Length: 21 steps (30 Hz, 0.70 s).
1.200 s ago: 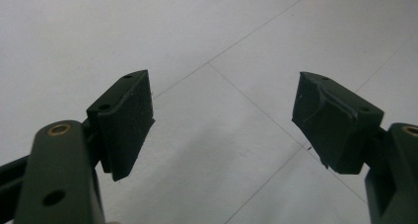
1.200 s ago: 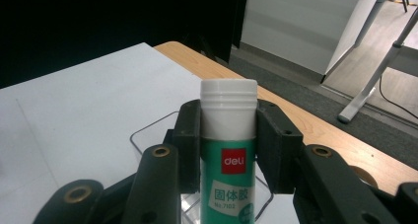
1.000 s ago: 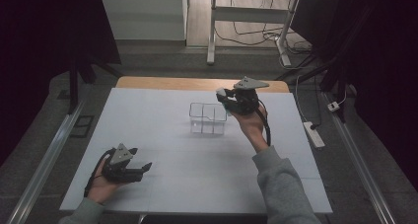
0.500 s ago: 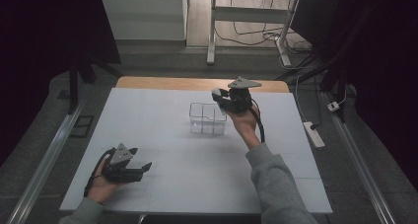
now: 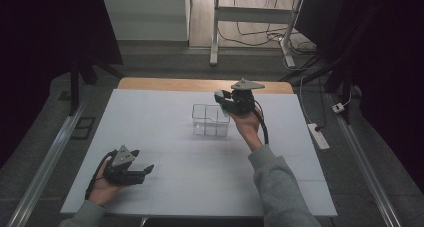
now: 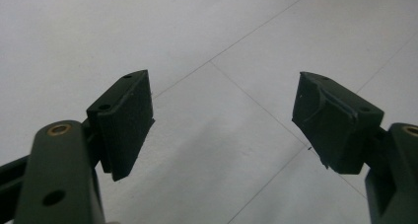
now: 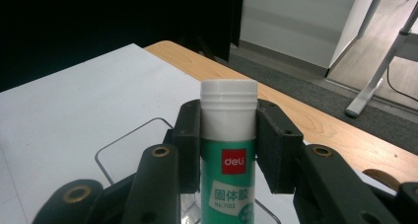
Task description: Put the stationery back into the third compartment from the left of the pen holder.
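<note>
Glue stick (image 7: 228, 150) stands upright, cap up, in right claw (image 7: 229, 135).

Dim, dark-edged high view; evenly lit table (image 5: 165, 137), soft near focus

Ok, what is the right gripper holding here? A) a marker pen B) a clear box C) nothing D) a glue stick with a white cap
D: in the right gripper view the right gripper has its jaws shut on a green glue stick with a white cap, above the clear box.
</note>
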{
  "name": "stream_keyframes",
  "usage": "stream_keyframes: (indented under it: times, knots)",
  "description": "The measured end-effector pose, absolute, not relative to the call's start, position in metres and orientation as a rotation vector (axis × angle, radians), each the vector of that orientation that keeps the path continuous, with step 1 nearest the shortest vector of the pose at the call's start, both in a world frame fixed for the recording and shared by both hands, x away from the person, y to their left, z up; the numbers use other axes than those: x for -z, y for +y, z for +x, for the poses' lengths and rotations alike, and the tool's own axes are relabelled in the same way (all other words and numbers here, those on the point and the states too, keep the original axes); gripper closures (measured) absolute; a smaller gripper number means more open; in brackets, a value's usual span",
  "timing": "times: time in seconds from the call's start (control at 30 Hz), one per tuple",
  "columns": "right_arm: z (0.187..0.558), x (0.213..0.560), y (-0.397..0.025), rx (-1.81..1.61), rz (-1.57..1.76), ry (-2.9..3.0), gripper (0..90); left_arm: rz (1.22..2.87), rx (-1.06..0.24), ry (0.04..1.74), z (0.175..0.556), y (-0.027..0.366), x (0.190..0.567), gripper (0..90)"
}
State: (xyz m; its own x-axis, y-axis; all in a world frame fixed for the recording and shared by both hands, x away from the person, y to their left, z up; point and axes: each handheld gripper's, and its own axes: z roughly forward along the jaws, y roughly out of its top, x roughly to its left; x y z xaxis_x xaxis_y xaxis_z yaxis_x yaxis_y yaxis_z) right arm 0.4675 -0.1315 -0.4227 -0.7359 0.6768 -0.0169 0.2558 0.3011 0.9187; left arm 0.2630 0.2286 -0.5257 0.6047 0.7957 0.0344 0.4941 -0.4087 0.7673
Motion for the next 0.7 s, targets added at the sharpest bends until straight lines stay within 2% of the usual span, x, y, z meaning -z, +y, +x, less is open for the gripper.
stream_keyframes:
  times: [0.13,0.2,0.3,0.7]
  knots:
    - [0.4673,0.4255,-0.1304,-1.396,0.830,2.183,62.8,2.089,-0.518,1.013,0.2628,0.2287,0.5258,23.3]
    - [0.4665,0.4267,-0.1294,-1.365,0.821,2.190,56.0,2.085,-0.517,1.015,0.2630,0.2291,0.5259,23.2]
    - [0.4637,0.4258,-0.1291,-1.341,0.811,2.177,51.6,2.090,-0.517,1.010,0.2629,0.2285,0.5258,23.2]
    - [0.4589,0.4257,-0.1378,-1.346,0.804,2.199,48.3,2.094,-0.518,1.010,0.2630,0.2278,0.5260,23.2]
